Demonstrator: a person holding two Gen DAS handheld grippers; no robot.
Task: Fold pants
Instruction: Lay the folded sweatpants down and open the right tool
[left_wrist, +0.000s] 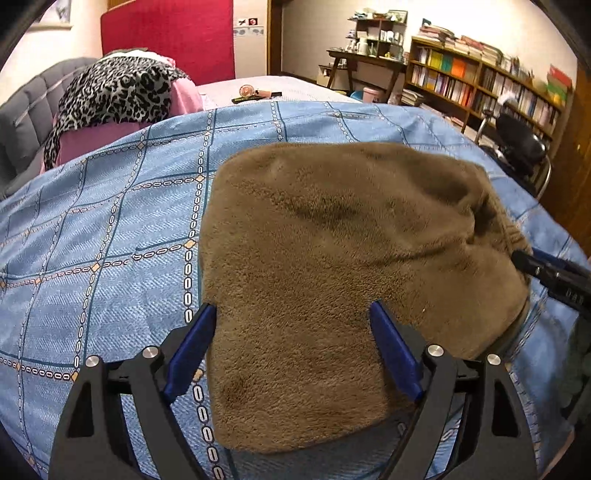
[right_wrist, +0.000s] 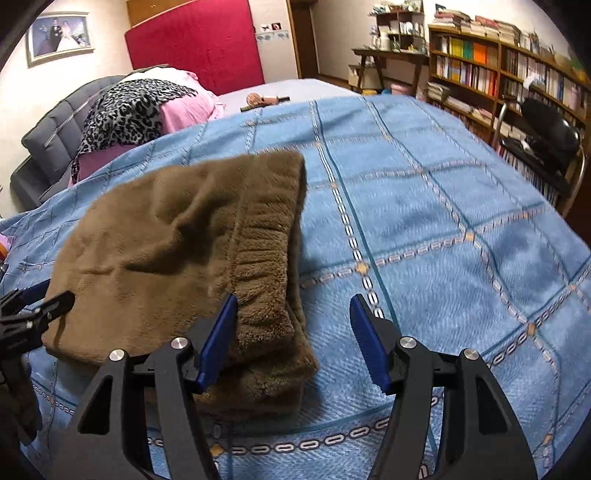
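Folded pants (left_wrist: 332, 288) — bare bedspread (right_wrist: 443, 221) beyond waistband edge

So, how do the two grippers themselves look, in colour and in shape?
The left gripper and the right gripper look alike: black angular linkage arms with triangular cut-outs, round silver pivot bolts, and flat blue fingers. The right one's blue pads show fine ridges. No cables, markings or sleeves are visible.

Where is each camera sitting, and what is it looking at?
Left wrist: sits behind the open left tongs, looking across the brown pants on the blue bedspread; right tongs at the right edge.
Right wrist: sits behind the open right tongs, beside the pants' waistband; left tongs at the left edge.
Shared: pants, bedspread, bookshelf.
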